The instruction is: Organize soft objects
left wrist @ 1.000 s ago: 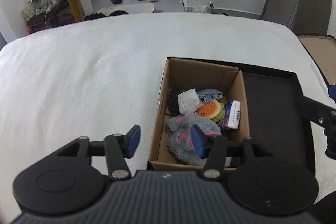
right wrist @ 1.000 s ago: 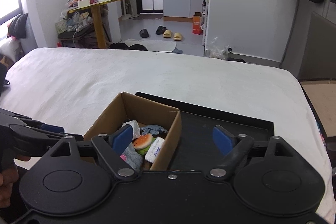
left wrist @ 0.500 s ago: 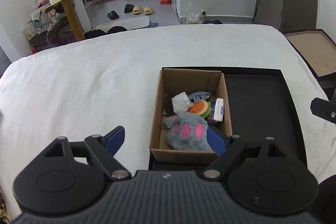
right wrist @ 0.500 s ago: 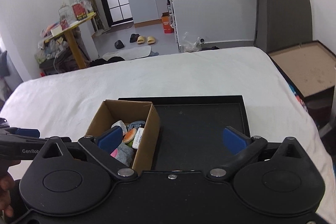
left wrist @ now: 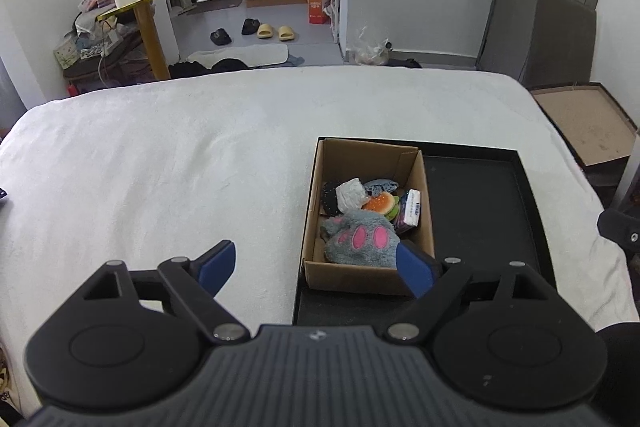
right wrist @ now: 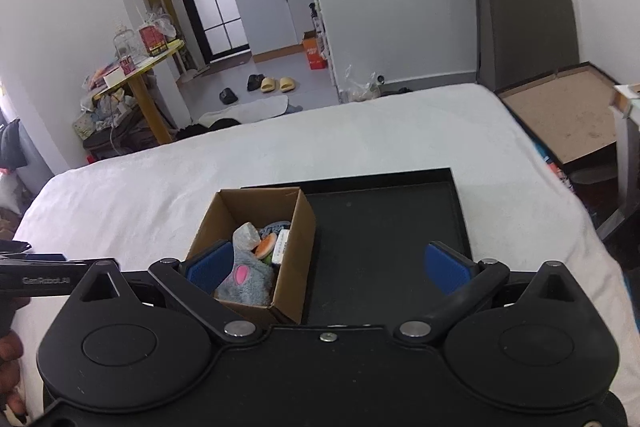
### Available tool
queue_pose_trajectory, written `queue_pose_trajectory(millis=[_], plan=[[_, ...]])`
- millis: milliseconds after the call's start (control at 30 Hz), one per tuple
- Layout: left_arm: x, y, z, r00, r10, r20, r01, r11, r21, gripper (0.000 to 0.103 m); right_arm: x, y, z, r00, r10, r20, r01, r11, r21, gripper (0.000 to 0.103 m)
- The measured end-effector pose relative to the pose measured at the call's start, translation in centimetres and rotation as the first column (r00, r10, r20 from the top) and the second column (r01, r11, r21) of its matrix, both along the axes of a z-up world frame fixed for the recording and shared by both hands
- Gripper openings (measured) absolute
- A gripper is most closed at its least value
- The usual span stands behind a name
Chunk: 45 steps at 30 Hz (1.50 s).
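Both sets of jaws spread wide, 0 held. Left gripper (left wrist: pixel 316 269) hangs back from the cardboard box (left wrist: pixel 368 277); grey paw plush (left wrist: pixel 360 239) mounded just ahead of its right jaw. Risk: clipping the wall could shove the box across the black tray (left wrist: pixel 480 187).

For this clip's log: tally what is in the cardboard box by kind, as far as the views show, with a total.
In the box, what the views show:
Grey paw plush: 1
Burger plush: 1
Tissue pack: 1
White crumpled piece: 1
Black soft item: 1
Blue-grey fabric item: 1
Total: 6 visible; anything underneath is hidden.
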<state>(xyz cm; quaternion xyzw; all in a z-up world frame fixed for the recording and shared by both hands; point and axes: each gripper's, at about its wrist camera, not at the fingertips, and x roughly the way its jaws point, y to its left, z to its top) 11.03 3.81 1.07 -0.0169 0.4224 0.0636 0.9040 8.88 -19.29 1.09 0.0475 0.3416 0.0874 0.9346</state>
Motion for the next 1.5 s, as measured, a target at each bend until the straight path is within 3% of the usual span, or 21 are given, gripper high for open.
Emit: queue_pose_trajectory(millis=[233, 500, 600, 833, 1000, 1333, 1500], plan=[[-1.8, -0.1, 1.0, 1.000, -0.025, 0.018, 0.025, 1.000, -0.003, 0.087, -1.3, -1.5, -0.5, 0.996, -0.089, -0.026, 0.090, 0.996, 0.015, 0.103], [-5.0, -0.6, 2.7, 0.998, -0.024, 0.050, 0.024, 1.000, -0.003, 0.087, -3.6, -1.3, 0.0, 0.992, -0.120, -0.041, 0.120, 0.993, -0.005, 0.103], [-6.1, -1.1, 3.3, 0.998, -0.027, 0.057, 0.025, 0.999, 0.029, 0.087, -4.7, -0.9, 0.7, 0.995, -0.096, -0.034, 0.095, 0.995, -0.012, 0.103], [-8.3, -1.1, 4.6, 0.997, -0.030, 0.076, 0.029, 1.000, 0.011, 0.091, -7.3, -0.4, 2.2, 0.998, -0.064, -0.014, 0.065, 0.998, 0.025, 0.103], [-9.5, -1.3, 4.6, 0.996, -0.053, 0.069, 0.054, 0.998, -0.013, 0.091, -8.7, 0.6, 3.1, 0.997, -0.076, -0.001, 0.076, 0.996, -0.042, 0.103], [-10.9, -1.9, 4.3, 0.995, -0.070, 0.074, 0.071, 0.997, -0.012, 0.092, -9.6, 0.3, 2.8, 0.996, -0.092, -0.009, 0.091, 0.994, -0.061, 0.103], [-11.2, -1.8, 4.6, 0.995, -0.076, 0.066, 0.079, 0.996, -0.049, 0.092, -10.0, 0.4, 2.8, 0.995, -0.096, -0.001, 0.095, 0.993, -0.074, 0.103]])
